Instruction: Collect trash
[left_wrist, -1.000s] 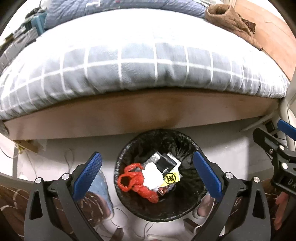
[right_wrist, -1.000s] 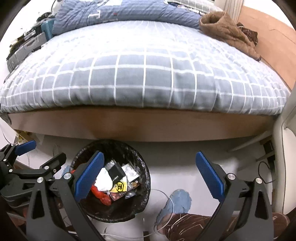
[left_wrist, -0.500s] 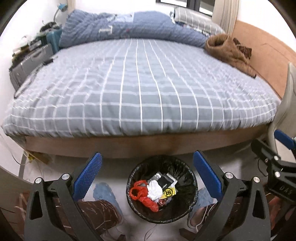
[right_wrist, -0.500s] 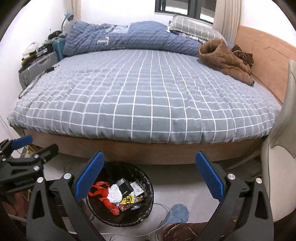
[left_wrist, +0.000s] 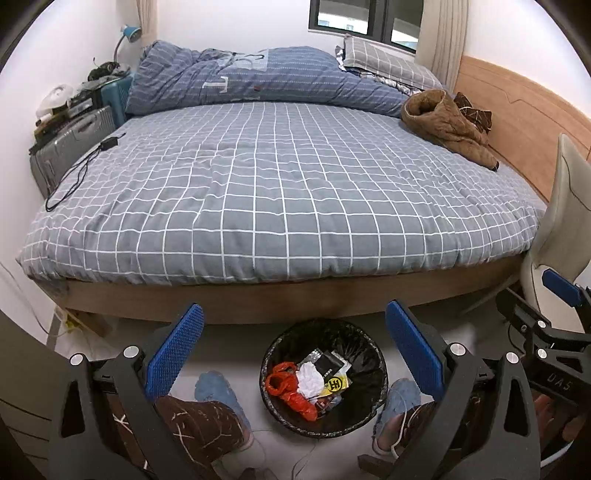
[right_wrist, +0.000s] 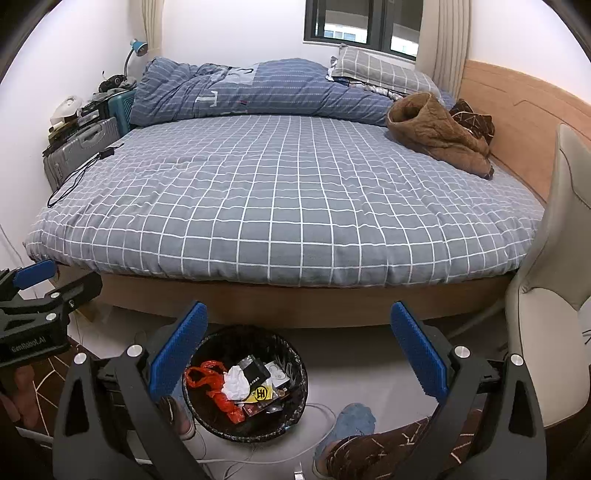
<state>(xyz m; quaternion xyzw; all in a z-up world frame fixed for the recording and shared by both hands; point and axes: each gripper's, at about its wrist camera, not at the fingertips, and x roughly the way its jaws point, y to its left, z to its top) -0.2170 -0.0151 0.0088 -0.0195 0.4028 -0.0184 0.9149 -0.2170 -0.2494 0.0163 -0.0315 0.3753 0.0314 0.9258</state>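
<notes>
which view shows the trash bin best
Left wrist: the trash bin sits centred between the open fingers, rim and contents fully visible. Right wrist shows it too, but the left finger covers part of its rim.

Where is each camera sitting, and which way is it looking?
Left wrist: on the left gripper, looking down at the bin and across the bed; its blue fingers and the person's legs show.
Right wrist: on the right gripper, facing the same way; the chair is at its right.
Shared: bin, bed, and each other's gripper.
</notes>
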